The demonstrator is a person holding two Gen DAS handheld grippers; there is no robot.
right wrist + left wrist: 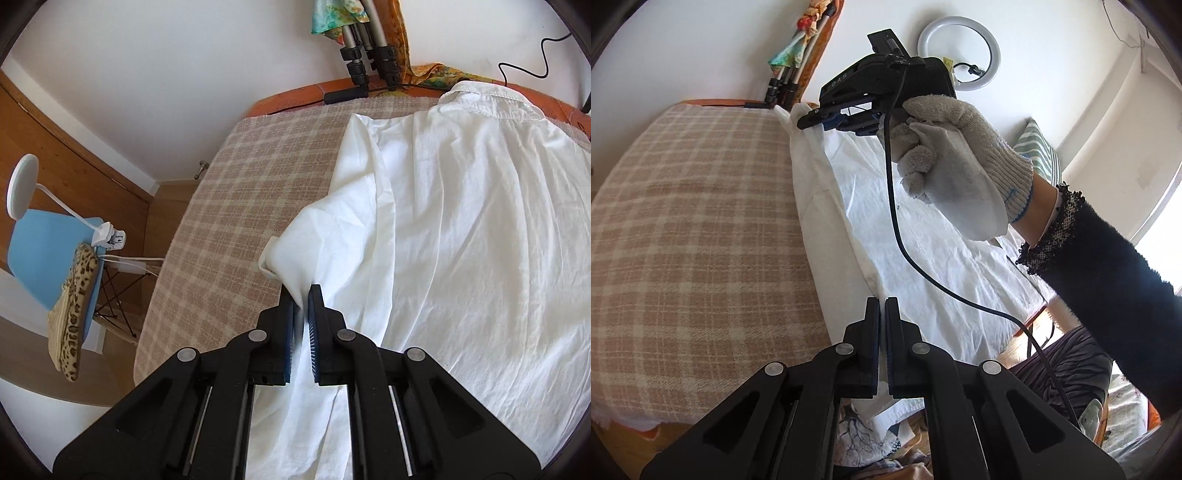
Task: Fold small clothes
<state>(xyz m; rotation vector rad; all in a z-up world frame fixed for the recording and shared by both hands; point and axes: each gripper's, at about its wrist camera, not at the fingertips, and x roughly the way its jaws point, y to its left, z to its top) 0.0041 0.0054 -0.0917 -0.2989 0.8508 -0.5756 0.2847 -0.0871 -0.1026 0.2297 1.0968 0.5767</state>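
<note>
A white shirt (480, 229) lies spread on a beige checked cloth (236, 206), its collar at the far end. My right gripper (303, 295) is shut on a fold of the shirt's left edge, by the sleeve. In the left wrist view the shirt (923, 258) runs away from me; my left gripper (882, 306) is shut on its near edge. The right gripper (812, 120), held by a gloved hand (956, 158), pinches the shirt's far edge and lifts it.
The checked cloth (694, 229) covers the surface left of the shirt. Tripod legs (369, 55) and a cable stand at the far end. A blue chair (48, 251) with a leopard-print item and a lamp is off to the left. A black cable (923, 266) hangs over the shirt.
</note>
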